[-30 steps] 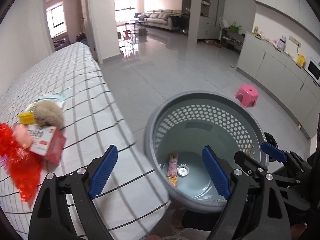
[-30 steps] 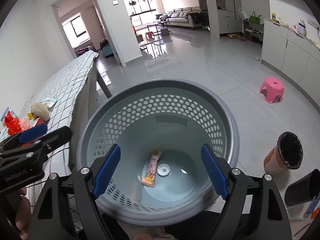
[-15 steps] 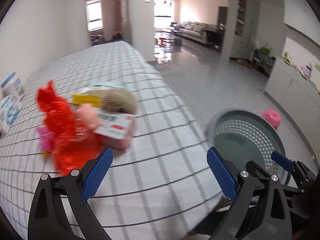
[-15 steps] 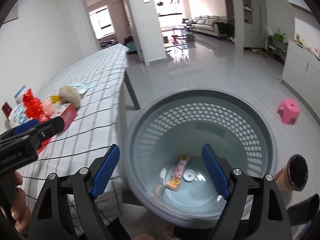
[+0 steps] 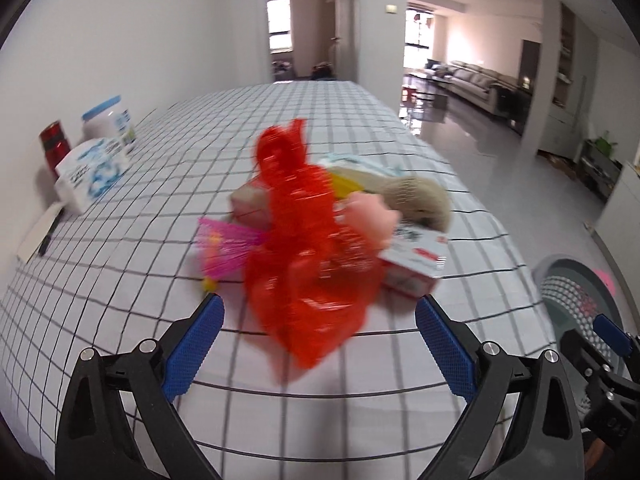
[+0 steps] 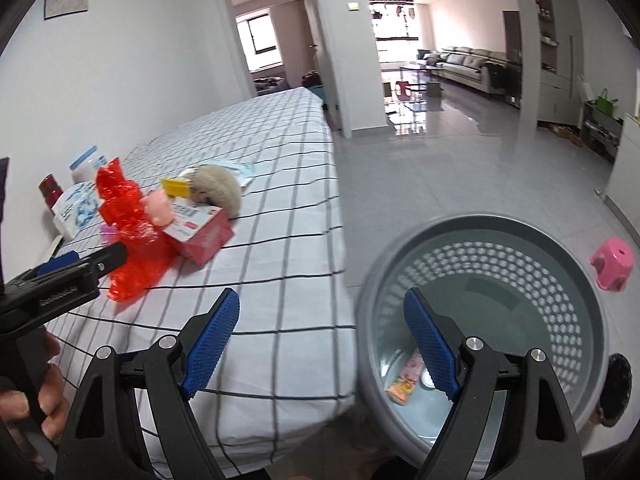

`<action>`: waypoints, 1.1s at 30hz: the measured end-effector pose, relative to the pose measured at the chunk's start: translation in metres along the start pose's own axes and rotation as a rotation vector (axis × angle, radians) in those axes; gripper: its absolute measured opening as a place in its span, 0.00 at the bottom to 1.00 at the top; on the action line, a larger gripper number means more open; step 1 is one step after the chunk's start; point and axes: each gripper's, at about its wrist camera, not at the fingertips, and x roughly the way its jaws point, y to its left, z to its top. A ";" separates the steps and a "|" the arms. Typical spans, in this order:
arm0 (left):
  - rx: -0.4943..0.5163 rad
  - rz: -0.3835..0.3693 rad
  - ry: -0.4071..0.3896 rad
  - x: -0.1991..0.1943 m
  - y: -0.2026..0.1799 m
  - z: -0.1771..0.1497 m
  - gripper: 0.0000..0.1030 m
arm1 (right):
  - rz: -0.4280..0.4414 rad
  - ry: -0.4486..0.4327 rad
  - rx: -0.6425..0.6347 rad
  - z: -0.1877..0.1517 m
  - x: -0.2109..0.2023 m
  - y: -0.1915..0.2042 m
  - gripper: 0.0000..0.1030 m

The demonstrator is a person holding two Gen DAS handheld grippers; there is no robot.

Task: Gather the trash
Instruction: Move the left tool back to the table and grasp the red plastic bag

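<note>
A heap of trash lies on the checked tablecloth: a red crinkly bag, a pink wrapper, a red-and-white carton, a pink lump and a beige fuzzy ball. My left gripper stands open just short of the red bag, nothing between its pads. The grey perforated bin sits on the floor beside the table, a snack wrapper at its bottom. My right gripper hangs open and empty over the table edge and bin rim. The right wrist view shows the red bag and left gripper.
Along the wall stand a tissue pack, a white jar with a blue lid and a red can; a pen on paper lies nearby. A pink stool and a dark cup sit on the floor.
Both grippers swung left from over the bin toward the table. The trash heap now lies straight ahead of the left gripper, and the bin has slid to the right in both views.
</note>
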 end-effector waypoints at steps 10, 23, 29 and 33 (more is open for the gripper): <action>-0.068 0.005 0.056 0.028 0.019 0.005 0.92 | 0.053 0.034 -0.023 0.001 0.018 0.013 0.78; -0.037 -0.041 0.096 0.048 0.005 0.006 0.31 | 0.038 0.042 -0.020 0.005 0.021 0.009 0.78; -0.037 -0.061 0.061 0.032 0.012 0.005 0.14 | 0.043 0.019 -0.057 0.012 0.021 0.026 0.78; -0.039 -0.064 0.030 0.016 0.022 0.005 0.14 | 0.066 -0.004 -0.094 0.022 0.024 0.046 0.78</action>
